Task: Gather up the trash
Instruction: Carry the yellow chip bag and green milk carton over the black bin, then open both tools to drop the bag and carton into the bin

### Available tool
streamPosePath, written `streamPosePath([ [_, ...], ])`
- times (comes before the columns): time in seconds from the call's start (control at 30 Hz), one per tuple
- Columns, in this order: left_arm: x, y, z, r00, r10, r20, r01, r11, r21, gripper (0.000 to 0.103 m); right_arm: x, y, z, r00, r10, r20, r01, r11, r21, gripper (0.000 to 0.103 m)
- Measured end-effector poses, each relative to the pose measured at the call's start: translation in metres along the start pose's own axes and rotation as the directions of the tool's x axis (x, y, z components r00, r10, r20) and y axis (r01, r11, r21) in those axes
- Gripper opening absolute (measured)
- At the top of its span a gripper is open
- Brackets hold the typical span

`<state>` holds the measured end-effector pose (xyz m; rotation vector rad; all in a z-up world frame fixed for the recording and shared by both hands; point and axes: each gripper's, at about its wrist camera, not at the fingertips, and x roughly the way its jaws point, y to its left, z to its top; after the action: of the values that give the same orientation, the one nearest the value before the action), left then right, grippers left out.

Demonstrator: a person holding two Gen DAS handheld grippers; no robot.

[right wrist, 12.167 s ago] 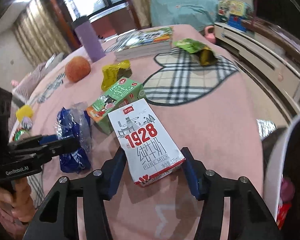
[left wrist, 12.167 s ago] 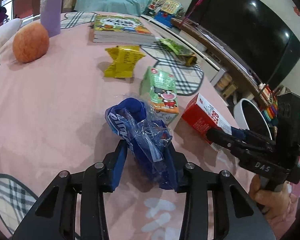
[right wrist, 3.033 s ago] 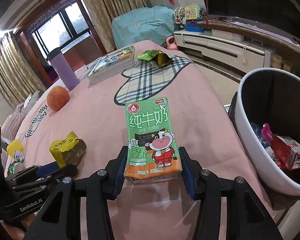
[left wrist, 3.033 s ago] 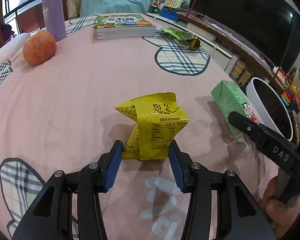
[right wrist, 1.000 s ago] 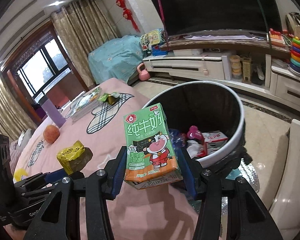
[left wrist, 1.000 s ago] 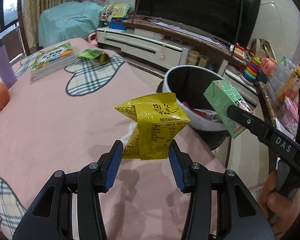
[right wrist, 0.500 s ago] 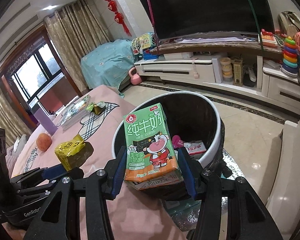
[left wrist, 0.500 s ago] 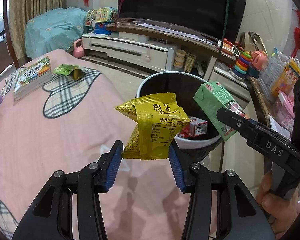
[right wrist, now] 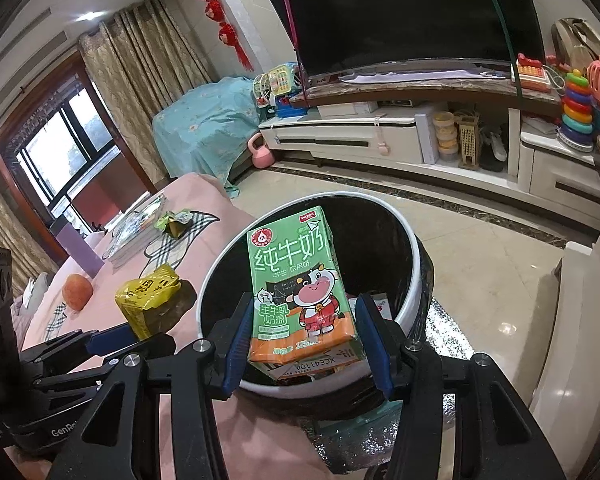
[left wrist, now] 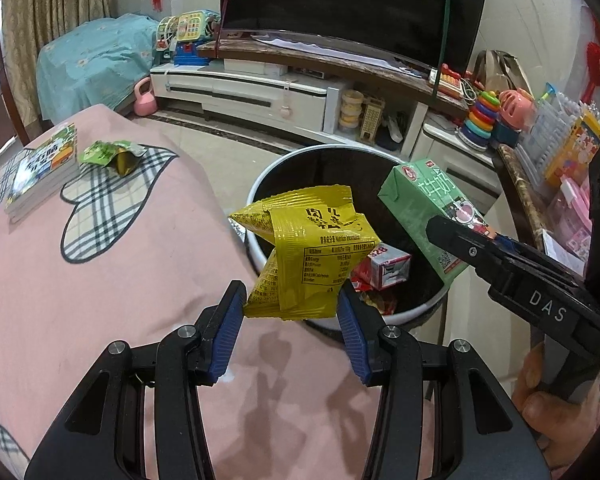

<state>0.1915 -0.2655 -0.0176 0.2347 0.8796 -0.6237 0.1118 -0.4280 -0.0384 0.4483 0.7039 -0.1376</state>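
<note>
Two pieces of trash are up in the air at once here. The left gripper (left wrist: 291, 322) is clamped on a crumpled yellow snack wrapper (left wrist: 306, 256), and the right gripper (right wrist: 303, 338) is squeezing a green milk carton (right wrist: 298, 288) by its lower end. Both are lifted off the pink table (left wrist: 100, 280). The carton looks to be over the mouth of the white-rimmed trash bin (right wrist: 414, 276); the wrapper sits nearer the bin's table-side rim. So I'd call this the drop-off step. Next move: let the carton go, nudge the wrapper further over the opening, then release it too. There's also a green wrapper (left wrist: 114, 156) left on the table next to the books (left wrist: 44, 168), probably next in line.
</note>
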Motion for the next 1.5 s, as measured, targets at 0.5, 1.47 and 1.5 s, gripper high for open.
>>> streamPosePath([
  [0.5, 0.016, -0.013, 0.017, 1.0, 0.002, -0.017, -0.001, 1.0, 0.029, 0.046, 0.01, -0.009, 0.014, 1.0, -0.006, -0.023, 0.005, 1.0, -0.018, 0.051],
  [1.47, 0.04, -0.017, 0.028, 0.997, 0.023, -0.072, -0.02, 0.999, 0.038, 0.046, 0.029, -0.02, 0.028, 0.997, -0.004, -0.074, 0.003, 1.0, -0.021, 0.051],
  [1.5, 0.041, -0.018, 0.028, 0.997, 0.023, -0.074, -0.02, 0.999, 0.039, 0.047, 0.03, -0.021, 0.028, 0.997, -0.003, -0.079, 0.002, 1.0, -0.02, 0.051],
])
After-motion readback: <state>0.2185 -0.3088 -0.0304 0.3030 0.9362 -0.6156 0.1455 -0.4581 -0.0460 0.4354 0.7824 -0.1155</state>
